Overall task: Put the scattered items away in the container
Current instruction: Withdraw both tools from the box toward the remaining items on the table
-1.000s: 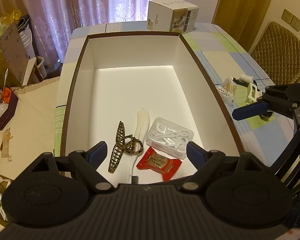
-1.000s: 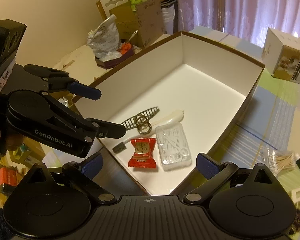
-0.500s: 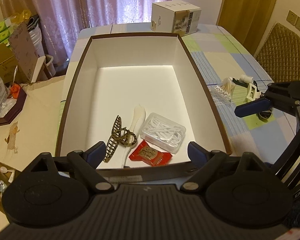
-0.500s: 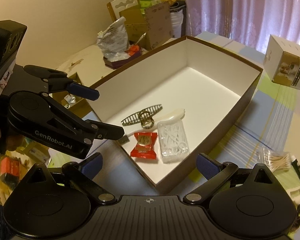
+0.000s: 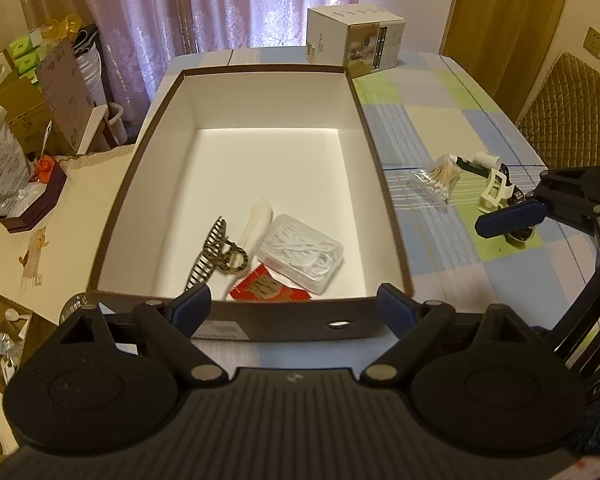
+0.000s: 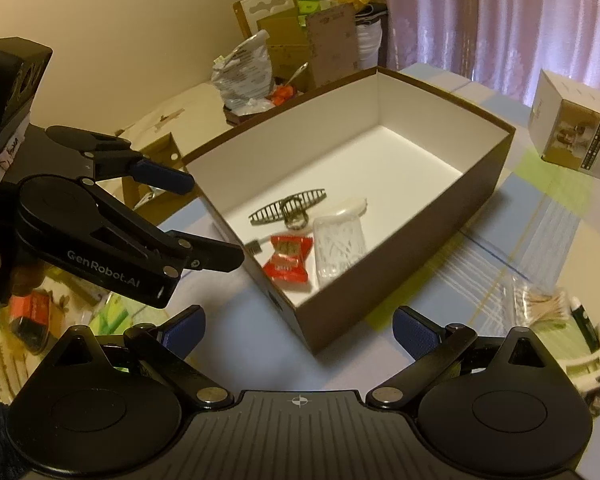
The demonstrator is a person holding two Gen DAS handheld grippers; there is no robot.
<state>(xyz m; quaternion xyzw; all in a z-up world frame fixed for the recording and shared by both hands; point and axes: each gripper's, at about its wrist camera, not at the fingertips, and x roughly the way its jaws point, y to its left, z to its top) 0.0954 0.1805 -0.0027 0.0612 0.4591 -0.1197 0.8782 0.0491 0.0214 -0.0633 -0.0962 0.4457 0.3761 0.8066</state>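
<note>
Four items done: hair claw (image 5: pixel 216 256), white handle (image 5: pixel 258 220), clear case (image 5: pixel 302 252) and red sachet (image 5: pixel 266 288) lie in the box (image 5: pixel 148 168), at its near end.
Left to do: cotton swabs (image 5: pixel 440 178), white clip (image 5: pixel 496 190) and perhaps a pen, right of the box.
Grippers: left gripper (image 5: pixel 288 312) and right gripper (image 6: pixel 298 330) both spread wide, empty, before the box.
Surface: checked tablecloth (image 5: pixel 440 120).
Room: curtains (image 5: pixel 220 4) beyond the box; clutter left of it.

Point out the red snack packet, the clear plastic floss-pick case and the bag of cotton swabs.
red snack packet (image 6: pixel 287 258), right wrist view, centre of wrapper
clear plastic floss-pick case (image 5: pixel 300 251), left wrist view, lid centre
bag of cotton swabs (image 5: pixel 440 178), left wrist view, swab bundle
</note>
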